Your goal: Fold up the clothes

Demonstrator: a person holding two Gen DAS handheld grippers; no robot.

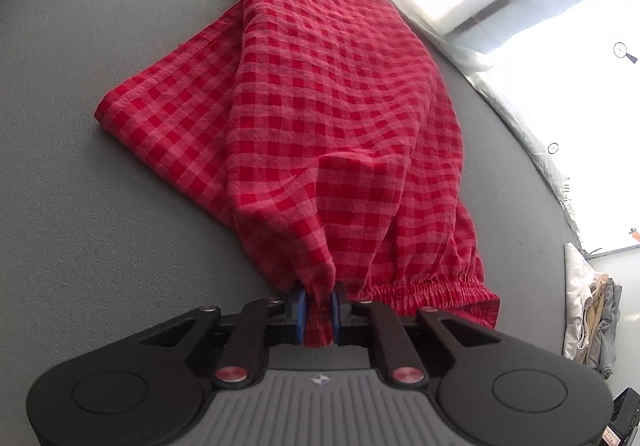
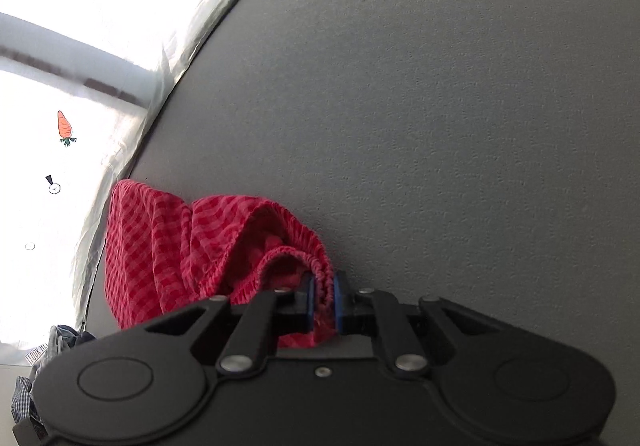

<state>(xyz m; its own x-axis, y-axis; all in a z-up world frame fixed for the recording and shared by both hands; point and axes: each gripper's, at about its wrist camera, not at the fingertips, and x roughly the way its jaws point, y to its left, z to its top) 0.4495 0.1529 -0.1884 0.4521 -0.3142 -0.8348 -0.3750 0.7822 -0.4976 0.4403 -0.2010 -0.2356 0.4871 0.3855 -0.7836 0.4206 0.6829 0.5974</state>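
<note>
Red-and-pink checked shorts (image 1: 320, 106) with an elastic waistband lie on a grey surface (image 1: 100, 206), legs stretched away from me. My left gripper (image 1: 319, 306) is shut on the waistband, its blue pads pinching bunched cloth. In the right wrist view the same shorts (image 2: 168, 246) are bunched at the lower left. My right gripper (image 2: 323, 298) is shut on the gathered elastic waistband there. The shorts' far end is hidden in the right wrist view.
A white sheet with carrot prints (image 1: 560, 26) borders the grey surface on the right; it also shows in the right wrist view (image 2: 60, 106). A pile of pale clothes (image 1: 592, 310) lies at the right edge. More clothes (image 2: 48, 358) lie at the lower left.
</note>
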